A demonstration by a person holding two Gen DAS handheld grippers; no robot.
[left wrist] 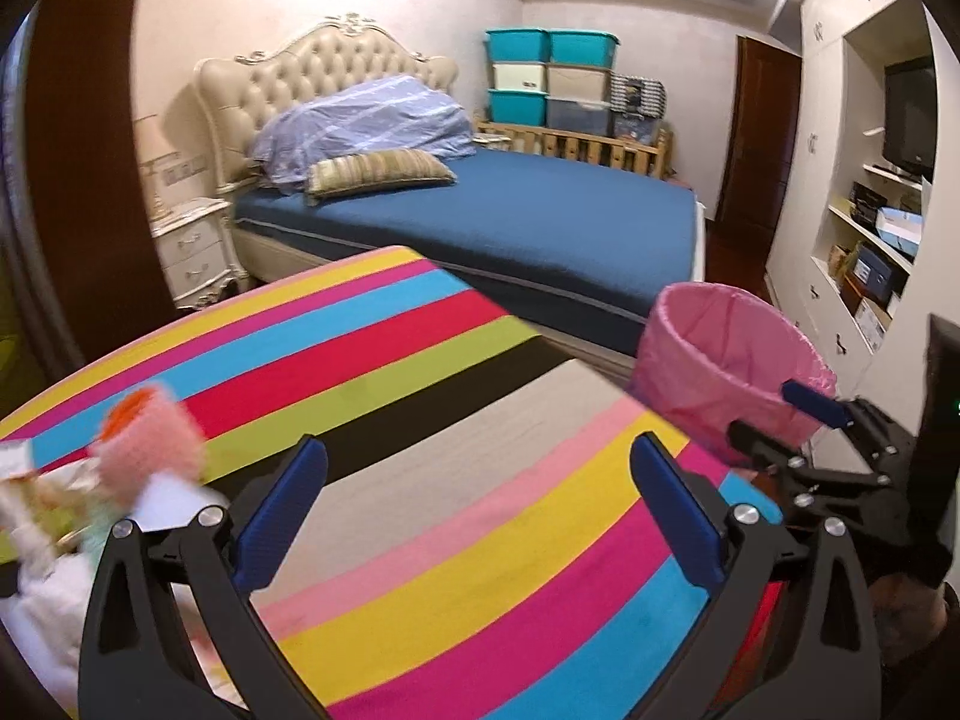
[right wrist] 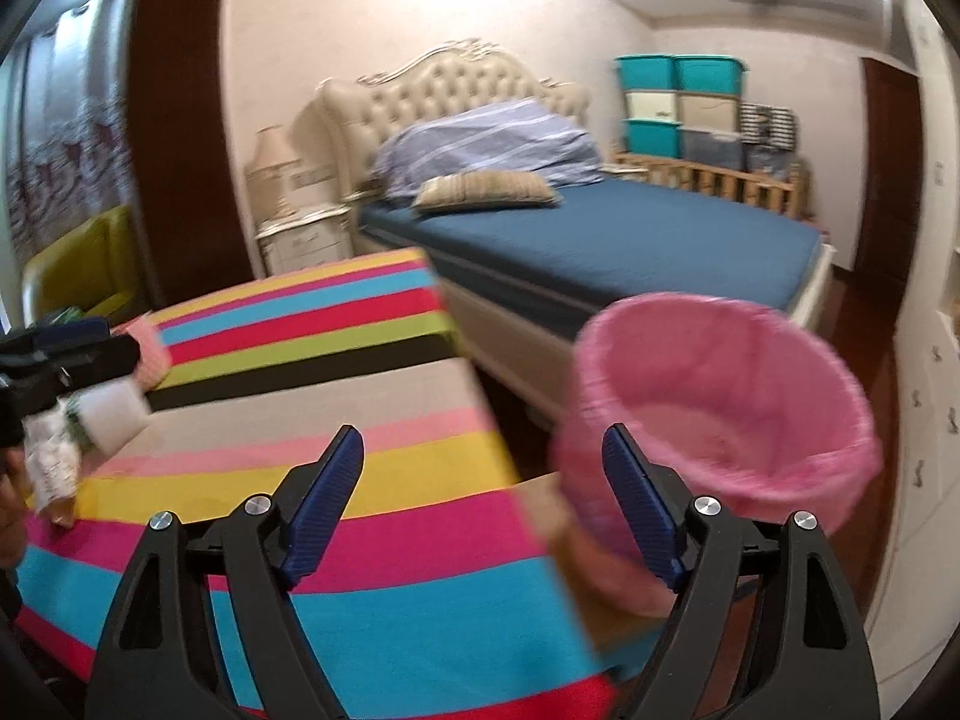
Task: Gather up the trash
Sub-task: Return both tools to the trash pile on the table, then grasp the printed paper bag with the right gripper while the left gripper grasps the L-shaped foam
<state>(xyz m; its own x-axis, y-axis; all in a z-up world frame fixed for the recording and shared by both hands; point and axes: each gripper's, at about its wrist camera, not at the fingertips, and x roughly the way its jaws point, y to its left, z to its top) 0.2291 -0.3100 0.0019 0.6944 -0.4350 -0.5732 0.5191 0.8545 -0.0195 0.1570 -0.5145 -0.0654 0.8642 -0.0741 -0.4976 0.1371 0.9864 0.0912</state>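
A pile of trash lies at the left of the striped tablecloth (left wrist: 456, 456): a fuzzy pink and orange scrap (left wrist: 150, 438), white paper (left wrist: 174, 498) and crumpled wrappers (left wrist: 36, 510). My left gripper (left wrist: 480, 510) hangs open over the cloth just right of the pile, with nothing between its fingers. A bin lined with a pink bag (right wrist: 726, 396) stands off the table's right edge. My right gripper (right wrist: 483, 474) is open over that edge, its right finger in front of the bin's left wall. The trash (right wrist: 90, 420) also shows blurred in the right wrist view.
Behind the table stands a bed with a blue sheet (left wrist: 540, 222) and a white nightstand (left wrist: 192, 246). Shelves and drawers (left wrist: 864, 264) line the right wall. A green chair (right wrist: 84, 264) sits at the table's far left. A finger of the left gripper (right wrist: 84, 354) reaches in near the trash.
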